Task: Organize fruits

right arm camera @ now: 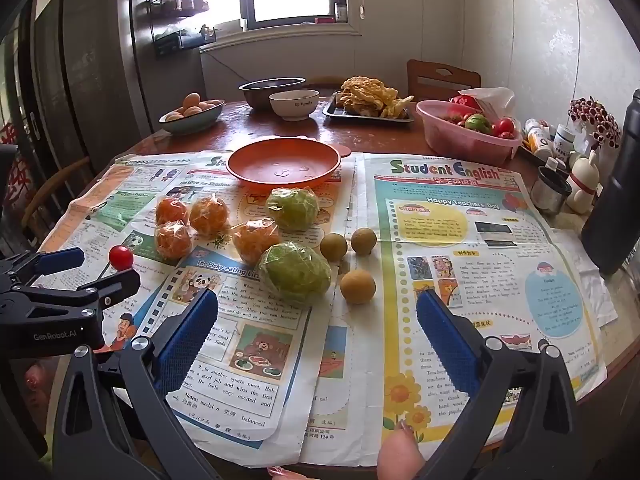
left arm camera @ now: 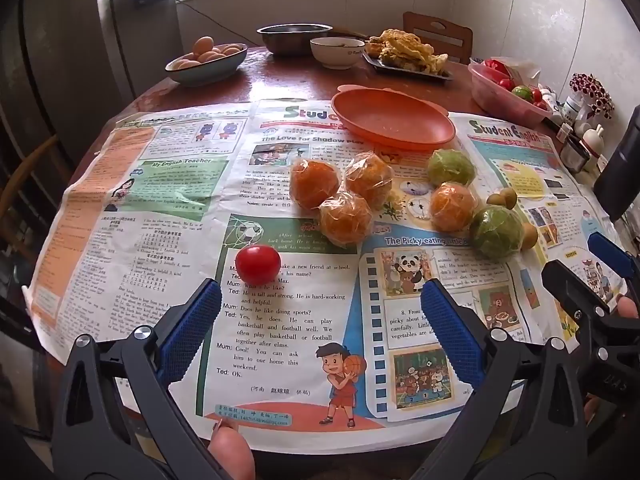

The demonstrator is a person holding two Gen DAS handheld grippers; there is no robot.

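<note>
Fruit in slippery film (left arm camera: 346, 220), soft: grip across its middle. Tomato (left arm camera: 258, 264) at eleven o'clock; both grippers (left arm camera: 320, 322) (right arm camera: 318, 328) gape wide, empty.

Both close views are angled downward along the fingers toward the orange plate (left arm camera: 394, 122), shared with the fruits.

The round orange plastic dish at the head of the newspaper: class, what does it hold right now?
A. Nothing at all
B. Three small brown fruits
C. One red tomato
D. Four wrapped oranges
A: the round orange plastic dish shows only its bare inside, while every fruit lies on the newspaper.
</note>
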